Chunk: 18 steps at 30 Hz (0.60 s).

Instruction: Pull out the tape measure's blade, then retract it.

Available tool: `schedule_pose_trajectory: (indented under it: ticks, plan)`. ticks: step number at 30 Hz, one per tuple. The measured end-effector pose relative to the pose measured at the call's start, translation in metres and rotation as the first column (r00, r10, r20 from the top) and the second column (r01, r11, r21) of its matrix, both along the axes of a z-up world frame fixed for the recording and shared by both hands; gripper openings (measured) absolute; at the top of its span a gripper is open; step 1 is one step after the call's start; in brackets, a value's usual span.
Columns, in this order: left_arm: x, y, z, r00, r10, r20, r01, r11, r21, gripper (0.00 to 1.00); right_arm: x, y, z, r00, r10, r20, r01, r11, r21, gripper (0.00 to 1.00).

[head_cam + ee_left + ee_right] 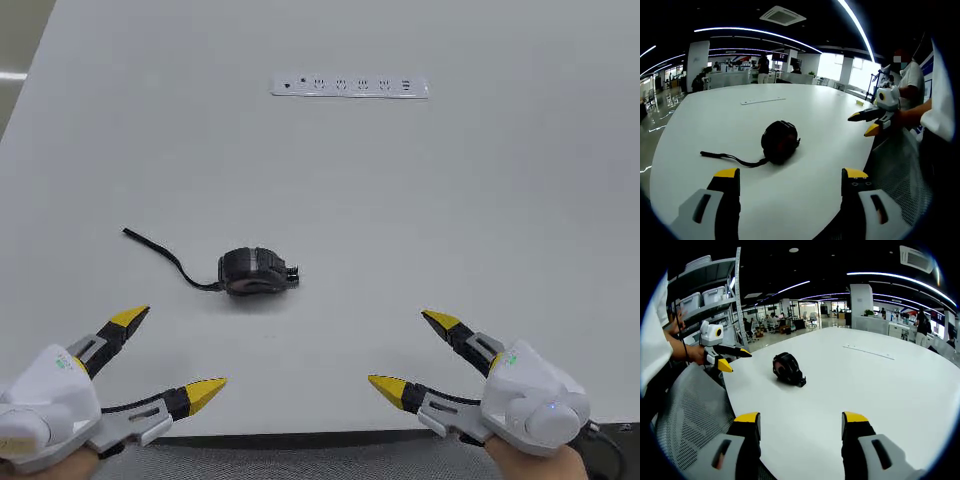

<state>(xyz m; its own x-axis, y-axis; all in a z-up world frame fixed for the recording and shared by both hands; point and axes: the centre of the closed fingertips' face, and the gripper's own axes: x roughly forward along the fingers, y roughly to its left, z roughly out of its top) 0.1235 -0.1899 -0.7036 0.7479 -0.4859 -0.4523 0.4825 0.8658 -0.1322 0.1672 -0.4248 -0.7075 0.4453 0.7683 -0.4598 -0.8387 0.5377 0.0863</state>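
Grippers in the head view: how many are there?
2. The left gripper is at the lower left, the right gripper at the lower right; both open, apart from the tape measure.

Wears a top with a white short sleeve (946,95). Left gripper (172,352) and right gripper (410,350) of matching build: rounded white housings, grey slotted jaw arms, black mid-sections, pointed yellow tips. Small green mark atop each housing; tiny blue light on the right one. Thin black lead (135,405) beside the lower left jaw.
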Motion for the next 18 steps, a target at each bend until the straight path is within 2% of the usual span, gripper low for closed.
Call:
schedule_pose_trajectory:
  ticks: [10,18]
  plan:
    - [0.006,-0.002,-0.008,0.999,-0.050,-0.018,0.050,0.999,0.014,0.81,0.001,0.007,-0.002,0.999,0.032,-0.004,-0.032,0.999,0.004,0.64]
    - [0.019,-0.007,-0.010,0.994,-0.106,-0.013,0.107,0.994,0.027,0.81,0.004,0.021,0.001,0.997,0.078,0.006,-0.078,0.996,0.035,0.61]
